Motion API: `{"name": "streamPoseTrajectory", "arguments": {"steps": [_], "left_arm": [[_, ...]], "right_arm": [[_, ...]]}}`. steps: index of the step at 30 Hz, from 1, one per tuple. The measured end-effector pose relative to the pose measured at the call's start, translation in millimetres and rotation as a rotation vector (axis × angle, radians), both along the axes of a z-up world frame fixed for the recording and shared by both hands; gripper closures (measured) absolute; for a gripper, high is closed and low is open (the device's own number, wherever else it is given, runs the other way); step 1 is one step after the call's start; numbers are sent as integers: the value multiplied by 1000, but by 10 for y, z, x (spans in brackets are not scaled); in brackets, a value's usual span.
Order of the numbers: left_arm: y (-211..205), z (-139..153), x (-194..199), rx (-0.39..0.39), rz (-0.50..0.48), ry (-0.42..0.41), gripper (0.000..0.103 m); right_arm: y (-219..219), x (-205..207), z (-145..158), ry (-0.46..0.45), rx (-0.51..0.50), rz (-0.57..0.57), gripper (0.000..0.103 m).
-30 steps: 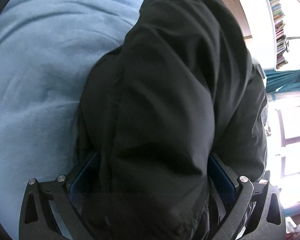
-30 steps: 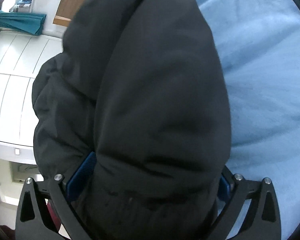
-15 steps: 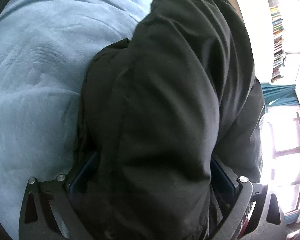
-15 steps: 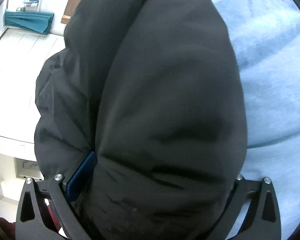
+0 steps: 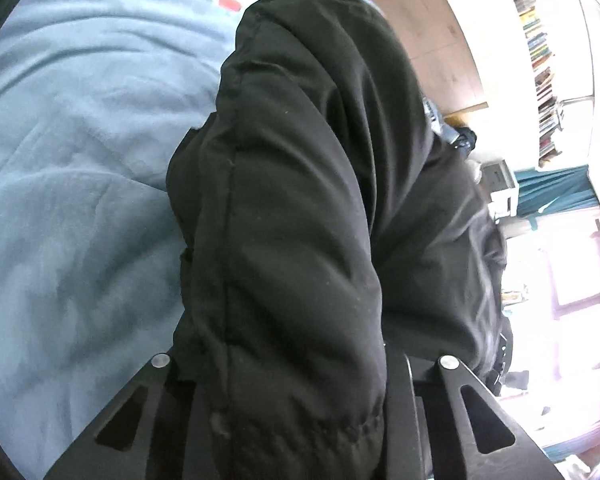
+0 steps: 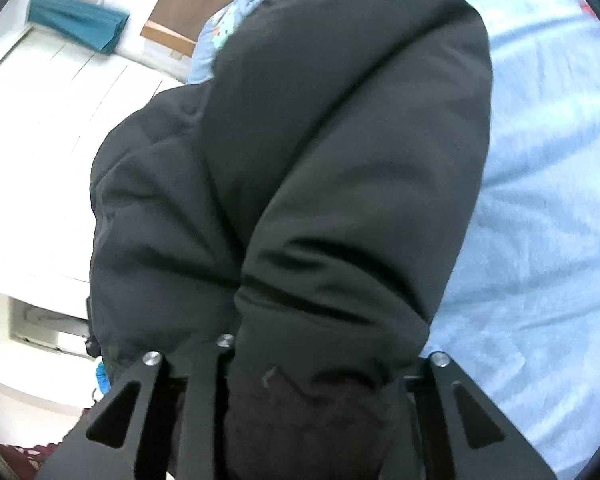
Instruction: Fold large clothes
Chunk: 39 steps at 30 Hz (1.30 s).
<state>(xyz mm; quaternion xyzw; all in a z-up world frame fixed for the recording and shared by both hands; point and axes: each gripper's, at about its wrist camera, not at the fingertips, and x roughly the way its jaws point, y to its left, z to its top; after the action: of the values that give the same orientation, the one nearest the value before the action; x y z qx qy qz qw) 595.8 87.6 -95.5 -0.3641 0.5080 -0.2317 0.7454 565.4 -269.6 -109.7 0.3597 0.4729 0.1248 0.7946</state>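
Note:
A black padded jacket (image 5: 300, 220) fills the middle of the left wrist view and hangs over a light blue blanket (image 5: 72, 200). My left gripper (image 5: 292, 392) is shut on a thick bunch of the jacket; its fingertips are buried in the fabric. The same black jacket (image 6: 320, 180) fills the right wrist view. My right gripper (image 6: 316, 380) is shut on another bunch of it, with its fingertips hidden too. Both hold the jacket lifted above the blanket (image 6: 548, 220).
A wooden headboard (image 5: 428, 28), a bookshelf (image 5: 540, 60) and a teal cloth (image 5: 556, 196) lie beyond the bed on the right of the left wrist view. White cabinet doors (image 6: 60, 128) and a teal cloth (image 6: 76, 20) stand left of the bed in the right wrist view.
Both grippers have closed in on the jacket; the blue finger pads are no longer visible. The jacket has risen and swung, showing more of the headboard and the room.

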Motion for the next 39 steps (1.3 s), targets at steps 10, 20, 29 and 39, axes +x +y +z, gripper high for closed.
{"name": "streamPoseTrajectory", "arguments": {"steps": [10,20,29,39], "left_arm": [[-104,886,-174,-85,7,-154,86],[193,1298,-639,-121,-24,-229,86],[331,364,-1078,30,-32,-114,86],[534,132,-1219,158,-20,-170,52]], "right_arm": [[772,-298,924,-125,-43,19,89],[1274,-1190,1742,-224,-12,6,91],[820,-1899,1197,-137,-3,-47,91],[-296,-2326,736,-134,-105,-156,45]]}}
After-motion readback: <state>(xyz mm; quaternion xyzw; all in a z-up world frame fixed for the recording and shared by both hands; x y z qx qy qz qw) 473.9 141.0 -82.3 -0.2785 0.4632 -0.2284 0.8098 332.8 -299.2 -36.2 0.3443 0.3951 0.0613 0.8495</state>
